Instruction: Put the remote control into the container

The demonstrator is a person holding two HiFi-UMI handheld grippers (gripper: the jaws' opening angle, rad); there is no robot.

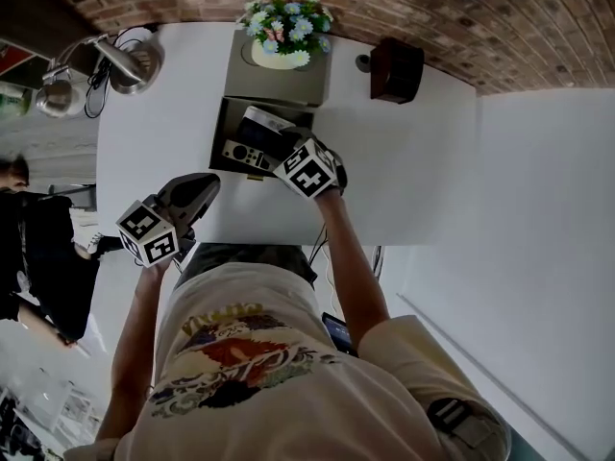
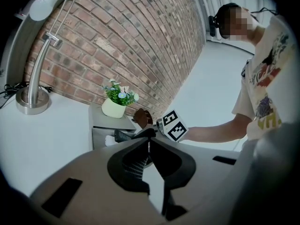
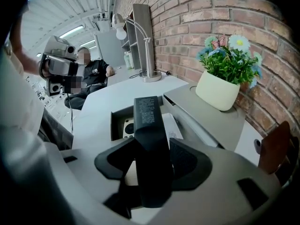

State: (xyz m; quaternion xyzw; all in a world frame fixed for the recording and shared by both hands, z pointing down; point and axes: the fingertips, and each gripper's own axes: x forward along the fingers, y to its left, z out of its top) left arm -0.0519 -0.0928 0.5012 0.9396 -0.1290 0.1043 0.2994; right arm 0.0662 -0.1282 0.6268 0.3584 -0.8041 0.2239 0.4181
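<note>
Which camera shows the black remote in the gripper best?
The right gripper view: the remote fills the middle, clamped in the right gripper, label side up. The head view shows only its end past the gripper. In the left gripper view it is too small to make out.

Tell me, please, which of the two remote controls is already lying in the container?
The white remote, lying flat inside the container. The black remote is clamped between the right gripper's jaws above it.

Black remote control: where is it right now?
The remote control is clamped in the right gripper, centre of the right gripper view, above the open container near the flowerpot.
</note>
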